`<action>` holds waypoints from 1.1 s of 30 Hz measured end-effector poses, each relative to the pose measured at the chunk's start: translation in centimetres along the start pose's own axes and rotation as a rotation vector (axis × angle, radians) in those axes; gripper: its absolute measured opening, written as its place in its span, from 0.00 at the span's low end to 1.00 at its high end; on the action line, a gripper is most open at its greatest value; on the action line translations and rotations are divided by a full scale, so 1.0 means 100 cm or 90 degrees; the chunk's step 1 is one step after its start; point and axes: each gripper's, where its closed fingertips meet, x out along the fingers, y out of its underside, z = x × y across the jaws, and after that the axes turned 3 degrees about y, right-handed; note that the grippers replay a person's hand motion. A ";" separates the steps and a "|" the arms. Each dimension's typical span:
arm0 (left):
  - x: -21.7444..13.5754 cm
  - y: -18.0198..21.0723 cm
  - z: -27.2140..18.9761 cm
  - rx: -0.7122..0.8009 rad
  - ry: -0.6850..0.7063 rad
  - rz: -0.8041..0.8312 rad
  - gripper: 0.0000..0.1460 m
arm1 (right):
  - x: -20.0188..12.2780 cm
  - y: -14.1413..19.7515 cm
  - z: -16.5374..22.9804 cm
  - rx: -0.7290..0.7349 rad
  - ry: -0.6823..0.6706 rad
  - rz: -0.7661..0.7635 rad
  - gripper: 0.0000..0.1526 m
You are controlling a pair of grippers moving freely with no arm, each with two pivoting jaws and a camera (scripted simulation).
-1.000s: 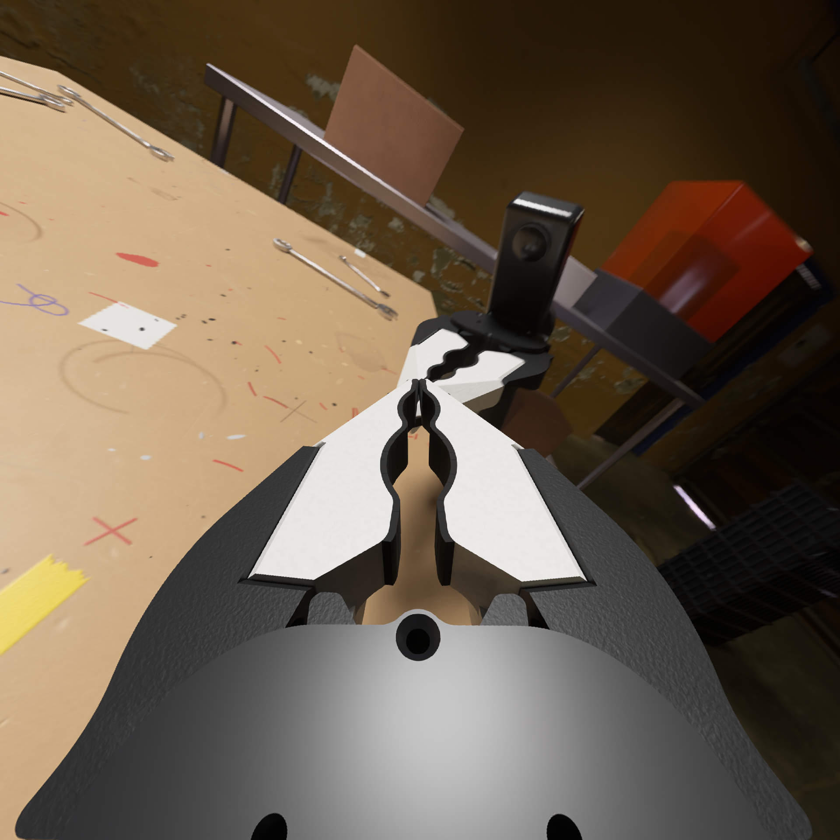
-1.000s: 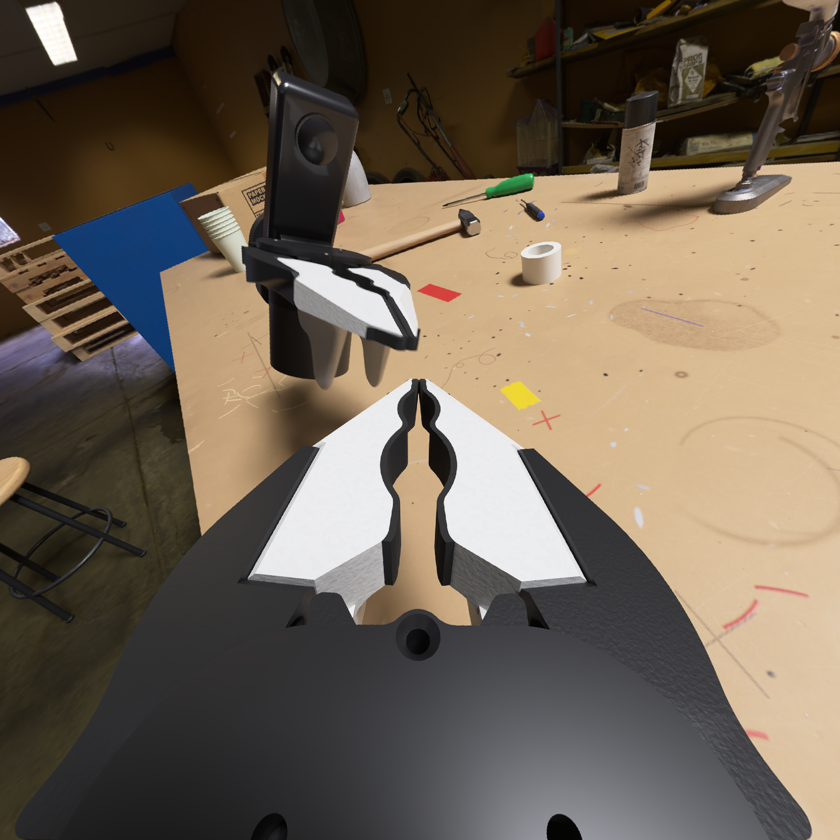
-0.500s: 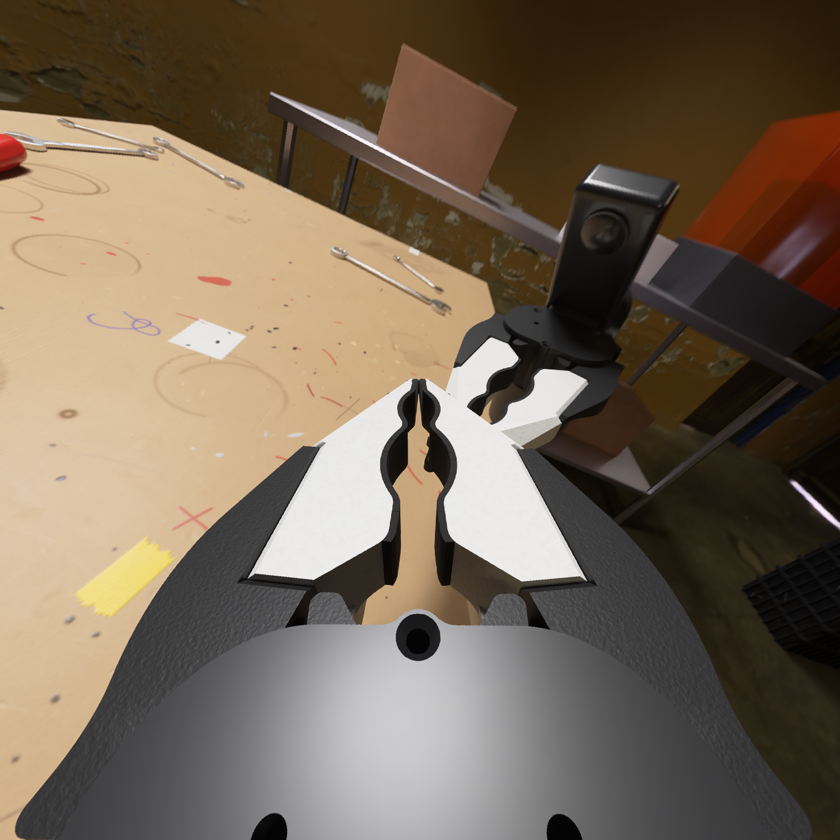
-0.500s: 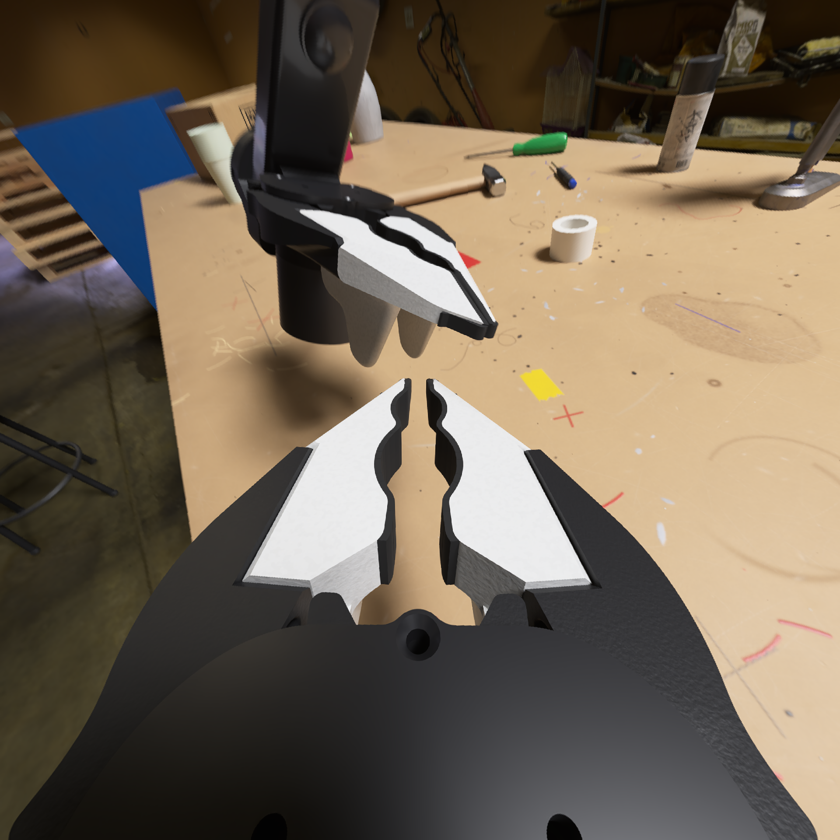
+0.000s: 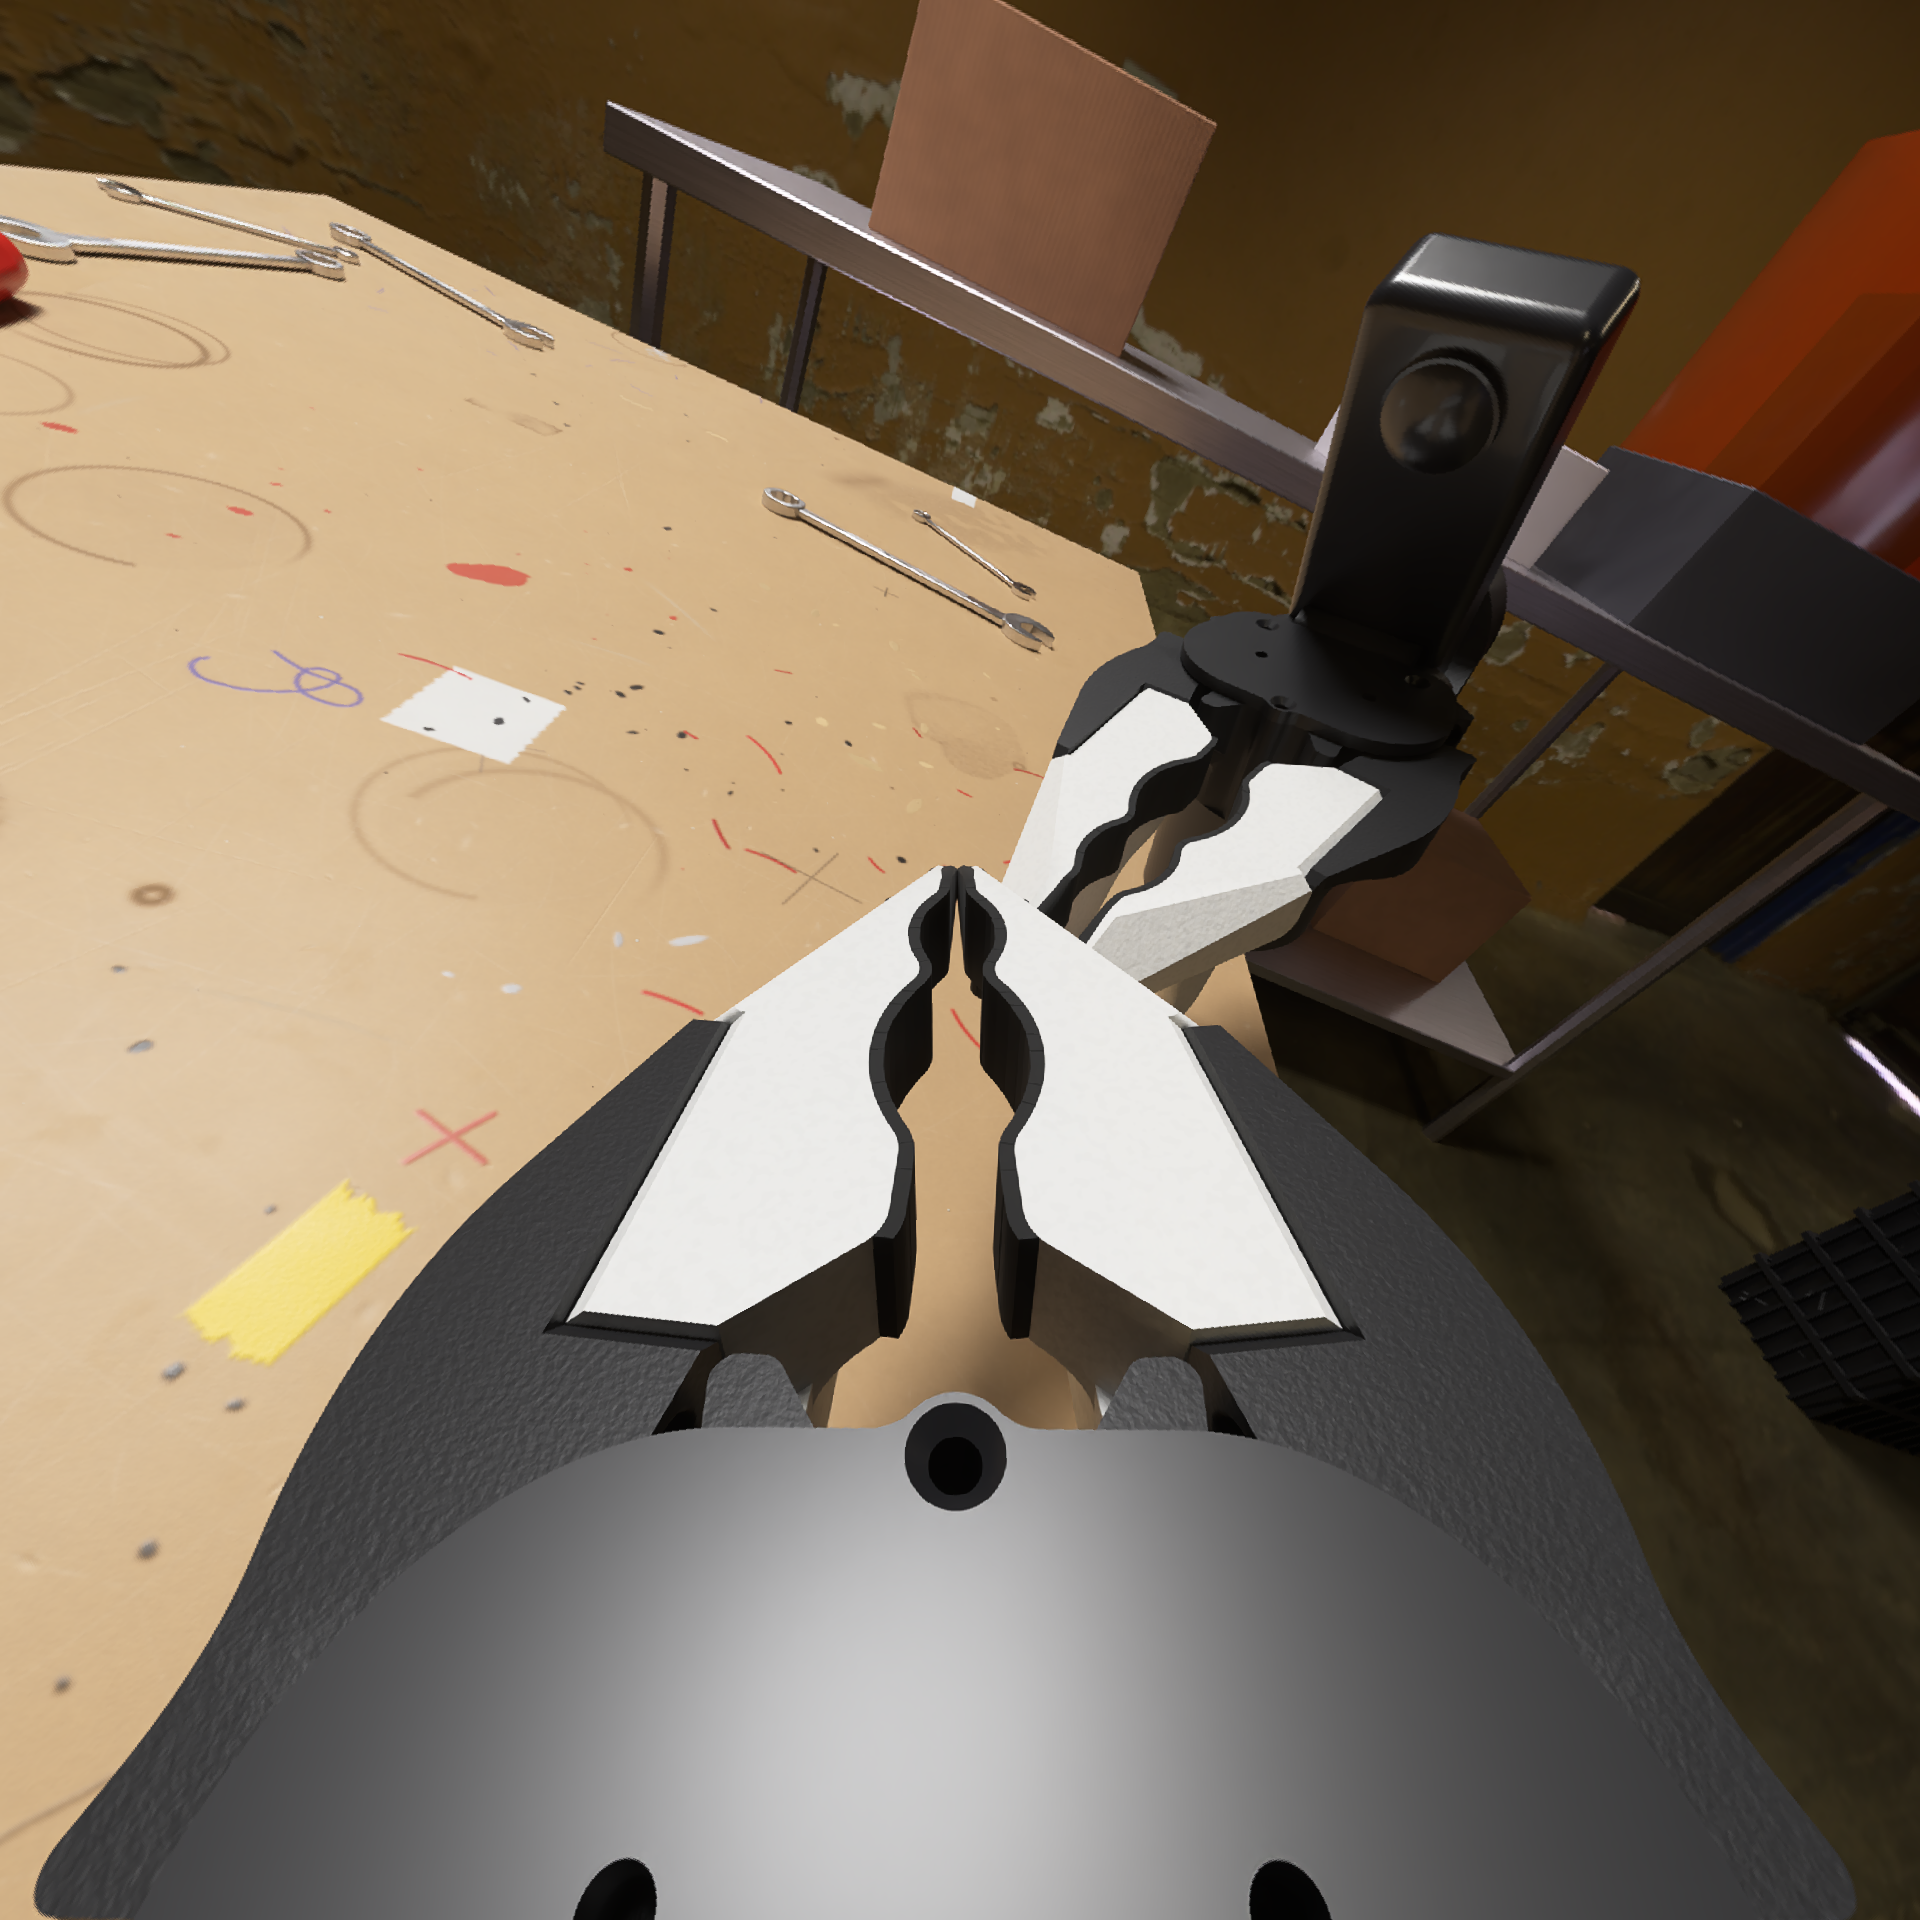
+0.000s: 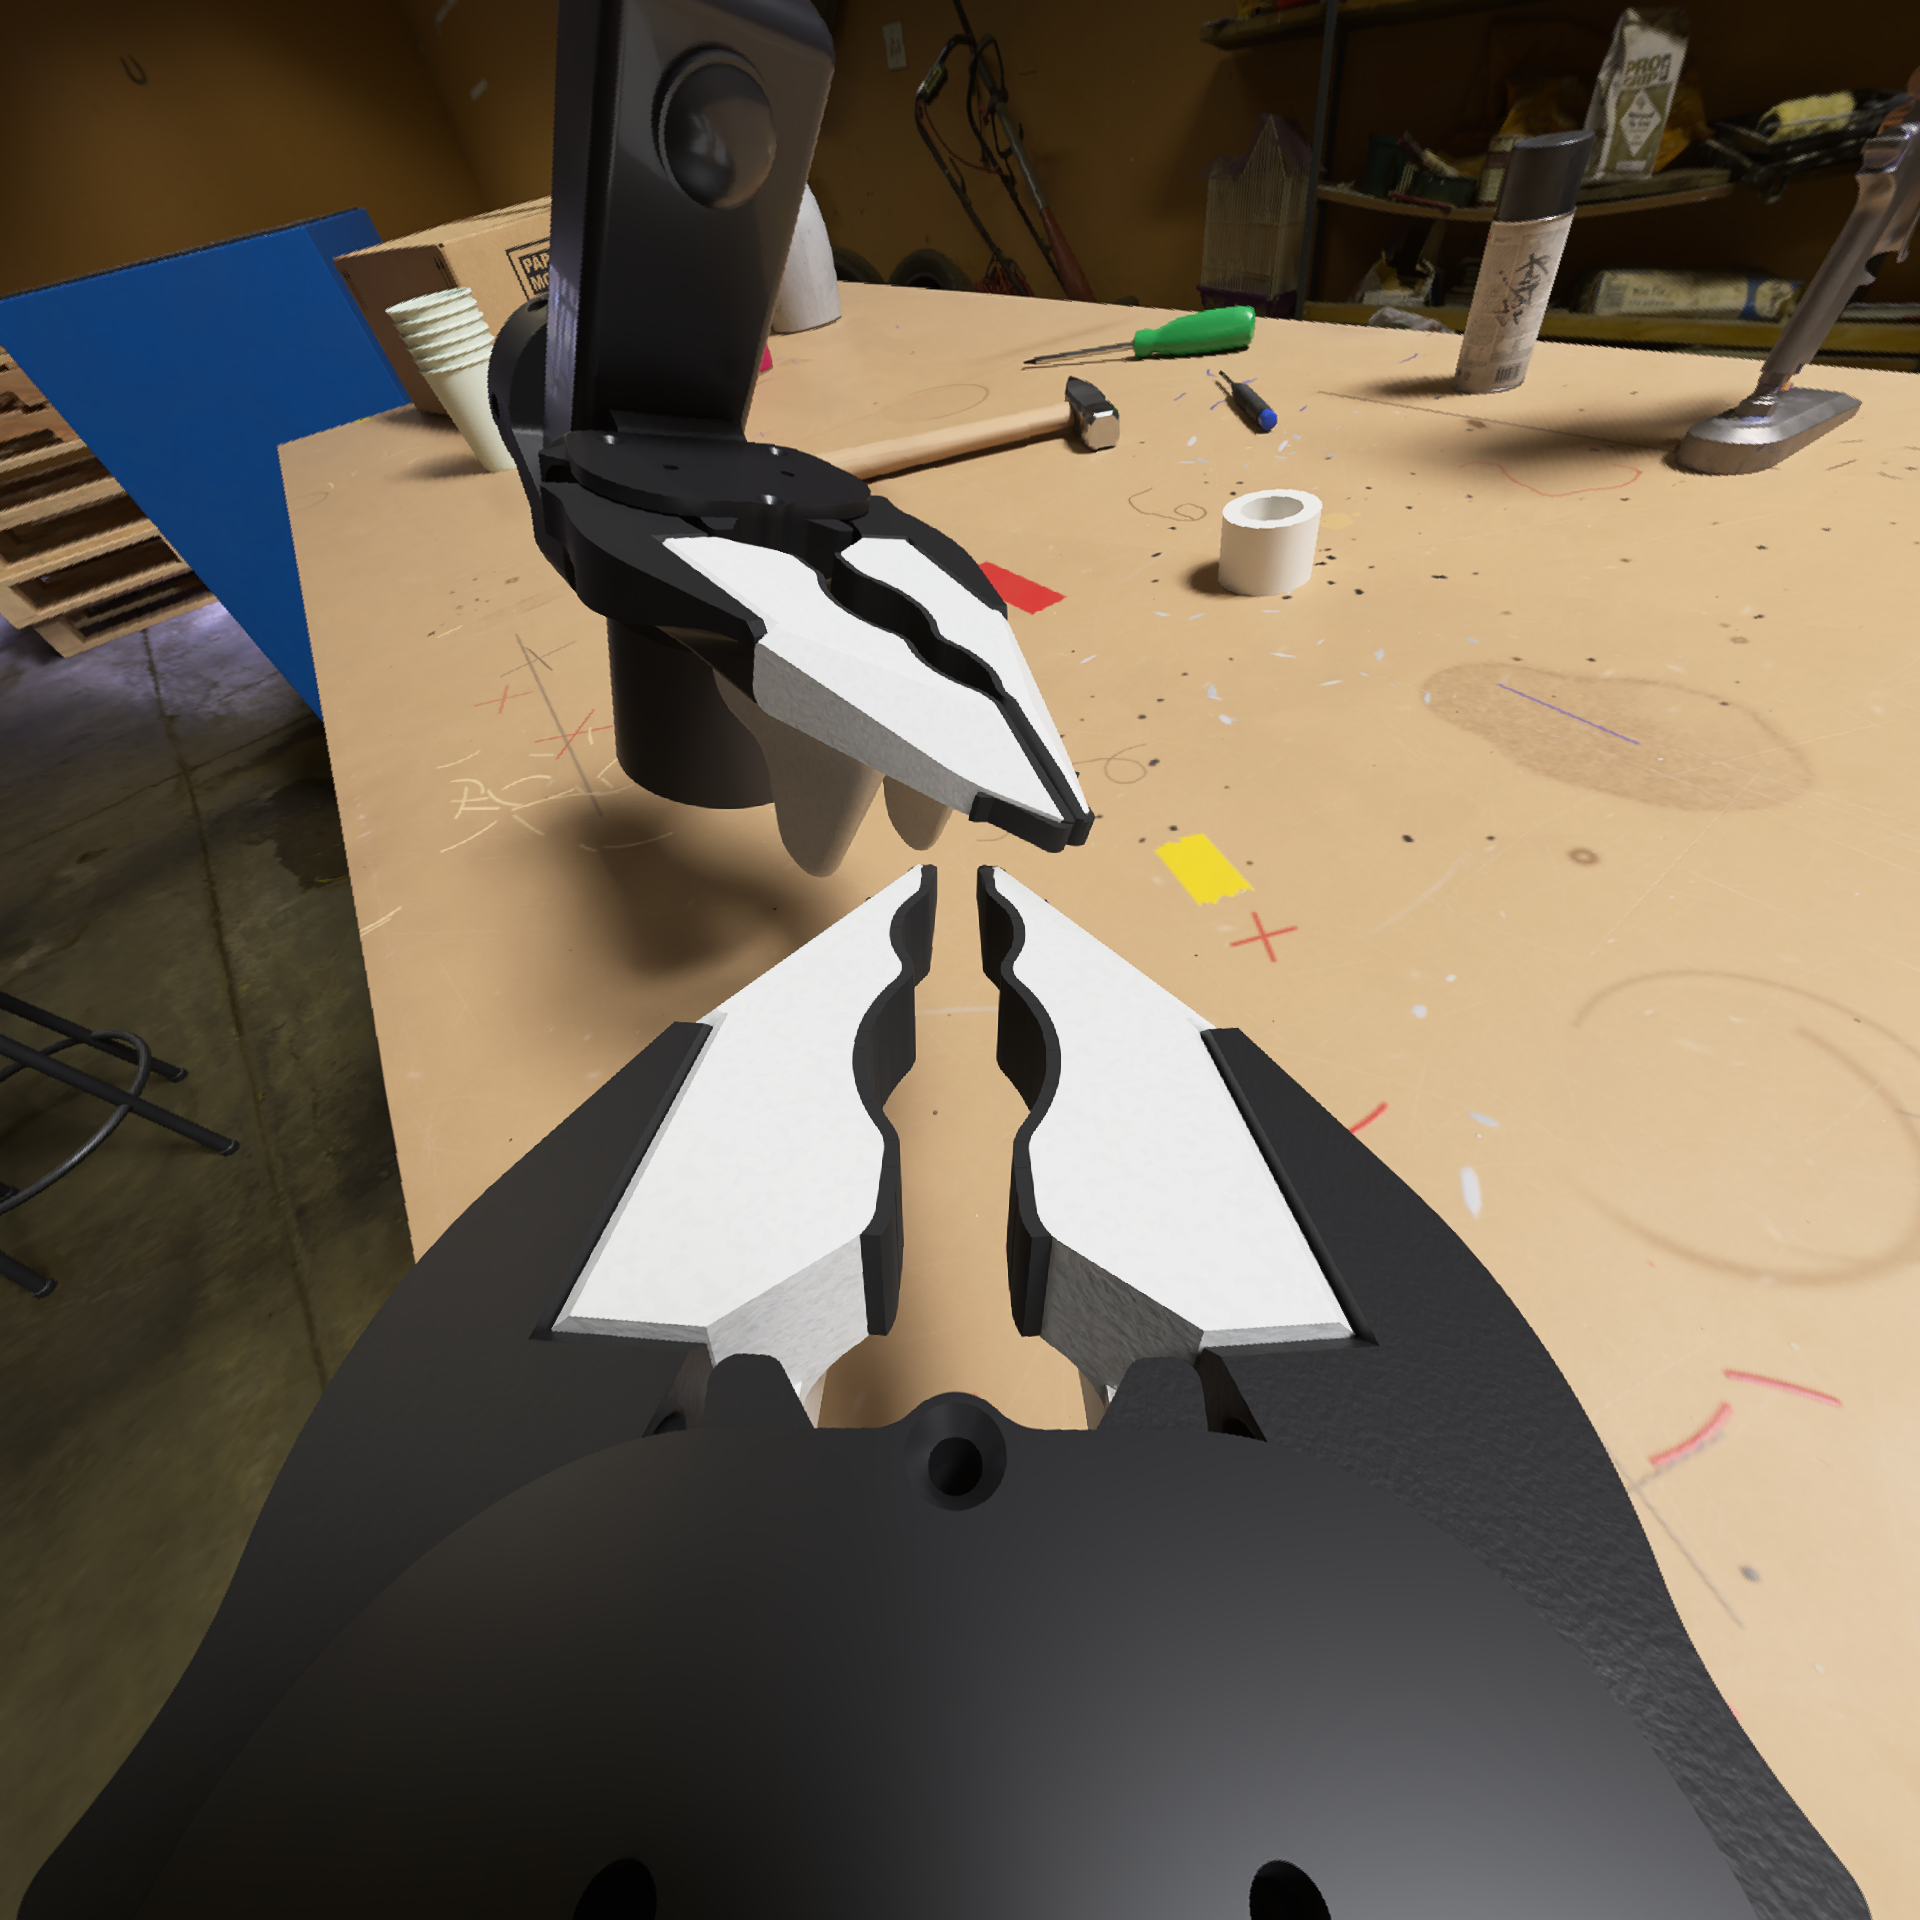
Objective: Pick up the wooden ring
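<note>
Plywood bench [image 6: 1558, 1039] — left gripper [image 5: 954, 873] fingertips together, right gripper [image 6: 956, 873] slightly parted; white roll [image 6: 1268, 540] and hammer [image 6: 997, 428] beyond.

A hammer [image 6: 997, 434], a green screwdriver [image 6: 1164, 338] and a white tape roll [image 6: 1269, 542] lie on the workbench [image 6: 1558, 831].

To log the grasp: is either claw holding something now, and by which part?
Nothing is held. The left claw is shut on nothing; the right claw is slightly open, empty.
</note>
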 end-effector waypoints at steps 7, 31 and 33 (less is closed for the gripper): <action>0.001 0.005 0.000 -0.005 0.004 0.008 0.00 | 0.000 0.002 0.000 -0.006 0.005 0.006 0.05; -0.023 -0.006 -0.022 0.159 -0.031 -0.069 0.25 | -0.057 -0.001 -0.096 -0.193 0.432 -0.028 0.13; -0.035 -0.004 -0.029 0.149 -0.053 -0.112 0.25 | -0.062 -0.001 -0.098 -0.217 0.480 -0.032 0.16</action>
